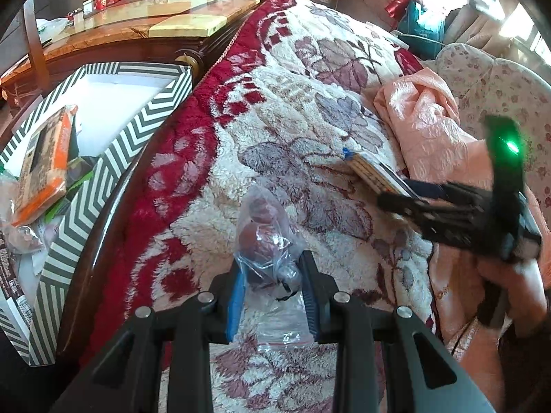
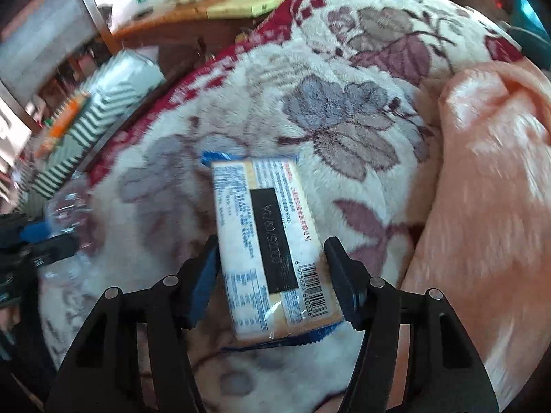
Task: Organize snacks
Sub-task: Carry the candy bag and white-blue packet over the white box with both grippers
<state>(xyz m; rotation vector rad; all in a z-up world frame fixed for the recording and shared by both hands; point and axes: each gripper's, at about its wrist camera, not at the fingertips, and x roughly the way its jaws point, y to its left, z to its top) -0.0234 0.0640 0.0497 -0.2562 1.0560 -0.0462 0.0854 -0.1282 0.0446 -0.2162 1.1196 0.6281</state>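
Snack pack (image 2: pixel 272 251) sits clamped in the right claw (image 2: pixel 272 275); its glossy wrapper may slip out. The left claw (image 1: pixel 272 296) pinches only the thin clear bag (image 1: pixel 265 237), which may tear or slide free.

Both cameras ride on hand-held grippers and look steeply down along their fingers at a floral blanket (image 1: pixel 310 110). The left view sits close above a clear bag (image 1: pixel 265 237), with a striped box (image 1: pixel 113 158) at frame left. The right view hangs nearer still over a packet (image 2: pixel 272 251). They share the blanket, the box and a peach quilt (image 2: pixel 489 179); each sees the other's gripper.
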